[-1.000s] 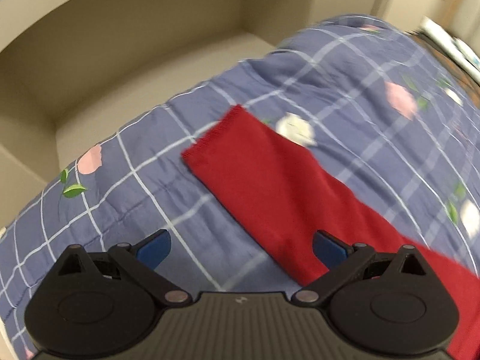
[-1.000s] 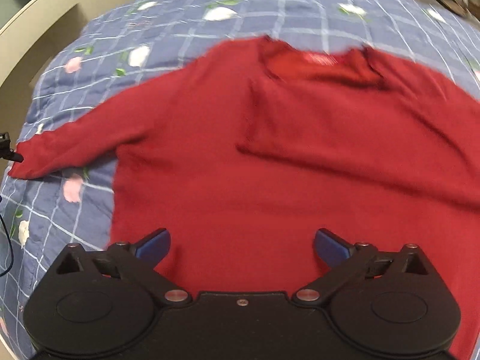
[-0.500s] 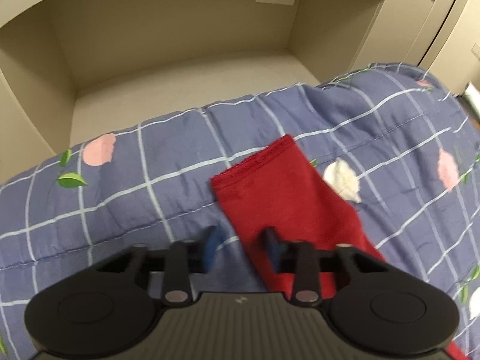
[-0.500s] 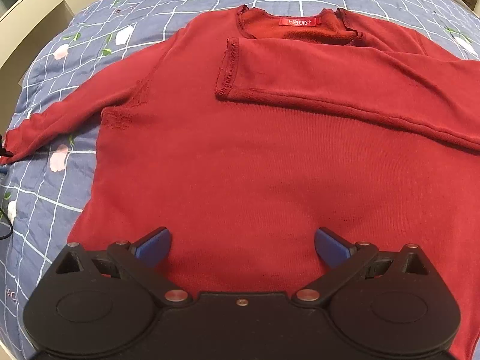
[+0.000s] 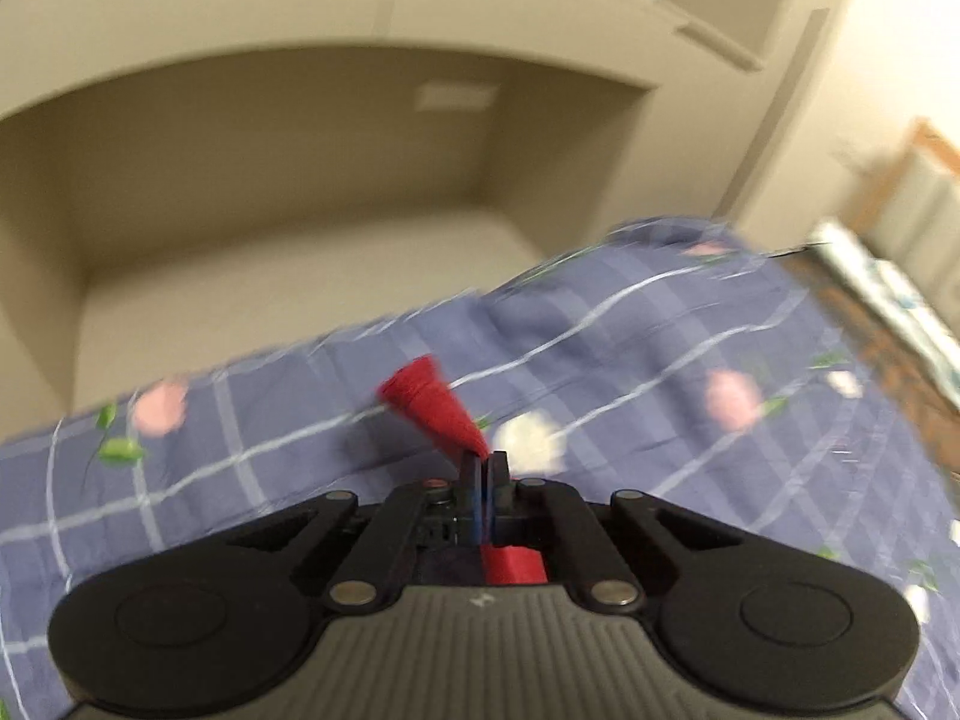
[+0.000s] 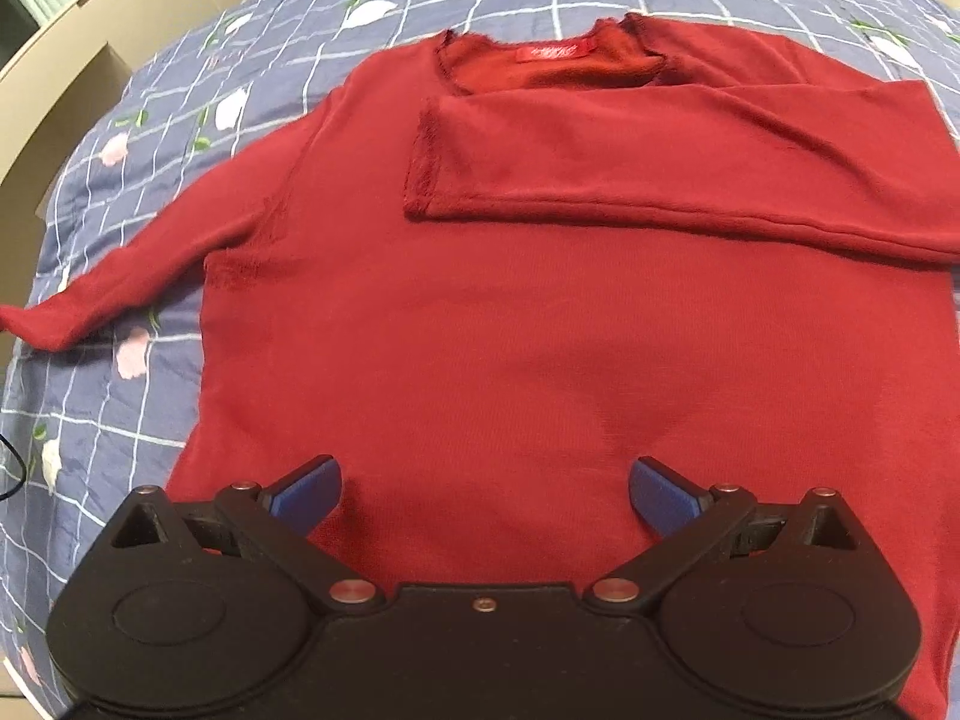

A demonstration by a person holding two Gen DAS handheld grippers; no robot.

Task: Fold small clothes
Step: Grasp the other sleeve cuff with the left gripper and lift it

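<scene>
The left gripper (image 5: 483, 468) is now pinching the cuff (image 5: 429, 402) of the sweater's (image 6: 540, 324) outstretched sleeve: its fingers, wide apart a second ago and half closed over the cloth a half second ago, are now together with red fabric clamped between them. The cuff is sticking up past the fingertips as a bunched cone, no longer lying flat, so the sleeve end is lifting off the bed (image 5: 690, 360). The left wrist view is blurred, which suggests the gripper is moving.

In the right wrist view the sweater is lying face up on the bed, collar (image 6: 549, 60) at the far side and hem near. The right sleeve (image 6: 660, 174) is already lying folded across the chest, cuff pointing left, much as it was a half second ago. The left sleeve (image 6: 150, 264) is still reaching out to the left, and its end at the left edge of the frame is rising slightly.

The right gripper (image 6: 483, 495) is hovering over the near hem with its fingers spread wide, holding nothing, as before.

By my judgement, the grasp is what the next fold needs: the left sleeve is probably about to be carried rightward across the chest to lie over or beside the folded one. After that the body still has to be folded.
</scene>
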